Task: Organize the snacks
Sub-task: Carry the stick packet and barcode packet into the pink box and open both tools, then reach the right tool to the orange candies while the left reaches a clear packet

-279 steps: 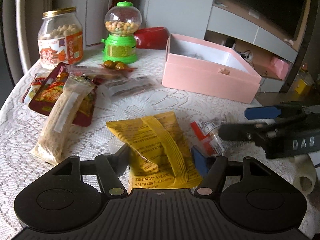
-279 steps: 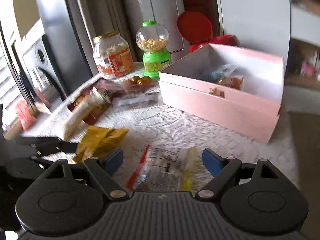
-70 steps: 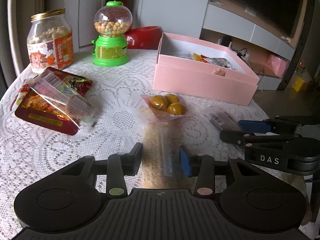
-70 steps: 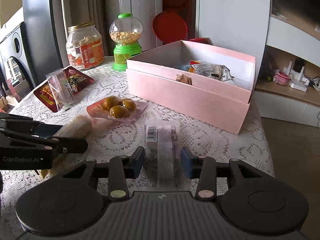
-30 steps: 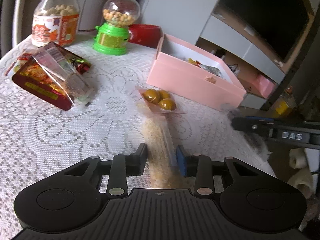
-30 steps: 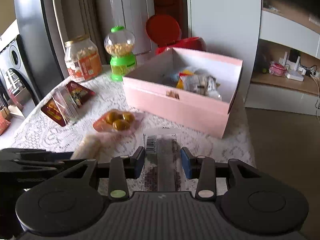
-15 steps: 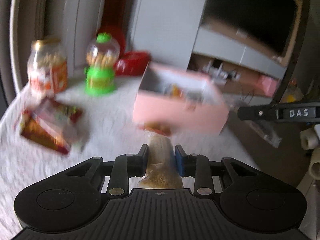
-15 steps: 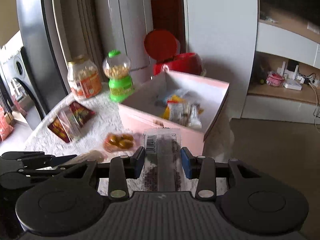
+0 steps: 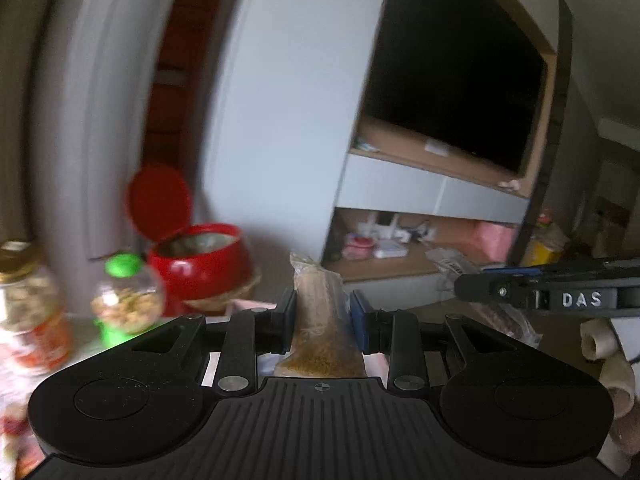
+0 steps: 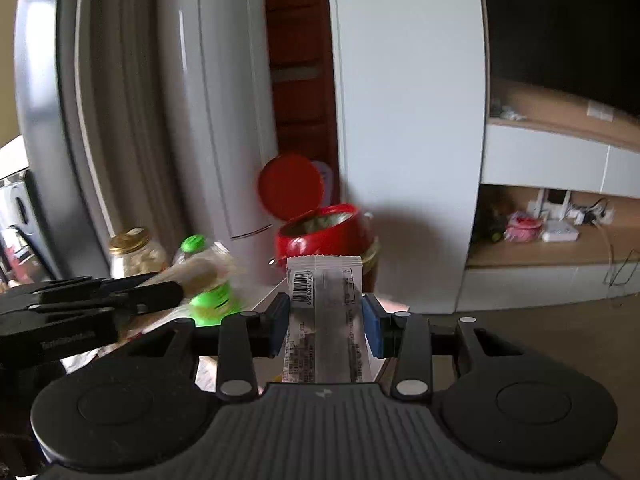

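My left gripper (image 9: 322,322) is shut on a long clear pouch of brown crumbs (image 9: 320,320), held high so its top stands up between the pads. A clear wrapped snack bar with a barcode (image 10: 326,316) is clamped in my right gripper (image 10: 325,322), which is also raised. The right gripper (image 9: 520,290) shows at the right of the left wrist view, and the left gripper (image 10: 100,300) with its pouch at the left of the right wrist view. Only slivers of the pink box (image 9: 248,304) peek out behind the fingers; its inside is hidden.
A red bin with its lid up (image 9: 200,264) stands behind the table. A green-capped candy dispenser (image 9: 124,296) and a glass jar with a gold lid (image 10: 136,252) sit at the left. White cabinets and a low shelf with clutter (image 10: 540,228) fill the background.
Both grippers have risen well above the table with their packets still clamped. The table top and pink box have dropped almost out of sight below the fingers.
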Action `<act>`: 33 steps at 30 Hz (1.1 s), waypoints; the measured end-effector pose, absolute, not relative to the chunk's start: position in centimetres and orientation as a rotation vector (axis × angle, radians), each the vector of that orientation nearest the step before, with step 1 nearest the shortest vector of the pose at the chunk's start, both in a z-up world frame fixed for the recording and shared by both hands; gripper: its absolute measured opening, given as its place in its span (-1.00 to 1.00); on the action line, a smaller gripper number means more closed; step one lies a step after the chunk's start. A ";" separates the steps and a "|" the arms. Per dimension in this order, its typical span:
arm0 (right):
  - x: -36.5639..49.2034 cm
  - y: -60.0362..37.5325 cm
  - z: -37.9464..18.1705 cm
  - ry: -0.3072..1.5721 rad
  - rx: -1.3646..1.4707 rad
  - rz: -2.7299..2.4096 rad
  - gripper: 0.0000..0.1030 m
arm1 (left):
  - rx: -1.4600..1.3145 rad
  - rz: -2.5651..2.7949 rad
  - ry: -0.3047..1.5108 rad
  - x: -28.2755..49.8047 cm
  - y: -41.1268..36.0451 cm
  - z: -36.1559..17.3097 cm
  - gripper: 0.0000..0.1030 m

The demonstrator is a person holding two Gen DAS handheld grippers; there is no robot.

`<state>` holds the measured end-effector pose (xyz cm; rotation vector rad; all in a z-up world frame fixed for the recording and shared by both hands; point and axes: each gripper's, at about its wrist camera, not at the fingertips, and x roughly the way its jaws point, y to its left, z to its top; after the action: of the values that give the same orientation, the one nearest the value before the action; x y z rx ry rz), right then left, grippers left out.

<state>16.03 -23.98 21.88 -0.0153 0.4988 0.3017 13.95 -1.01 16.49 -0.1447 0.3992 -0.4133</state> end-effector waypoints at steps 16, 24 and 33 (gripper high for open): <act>25.3 -20.1 12.7 0.719 0.005 0.302 0.08 | -0.028 -0.166 0.560 17.6 8.7 8.8 -0.33; 19.2 -15.5 9.9 0.710 -0.008 0.444 0.27 | -0.231 0.044 0.638 13.2 19.0 4.9 -0.33; 15.4 -13.9 5.3 0.741 -0.069 0.439 0.33 | -0.159 -0.119 0.642 11.0 14.6 2.3 -0.32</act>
<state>15.39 -13.89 5.30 -0.0689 0.7408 0.4392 11.04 14.61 2.28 -0.1590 0.6422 -0.1189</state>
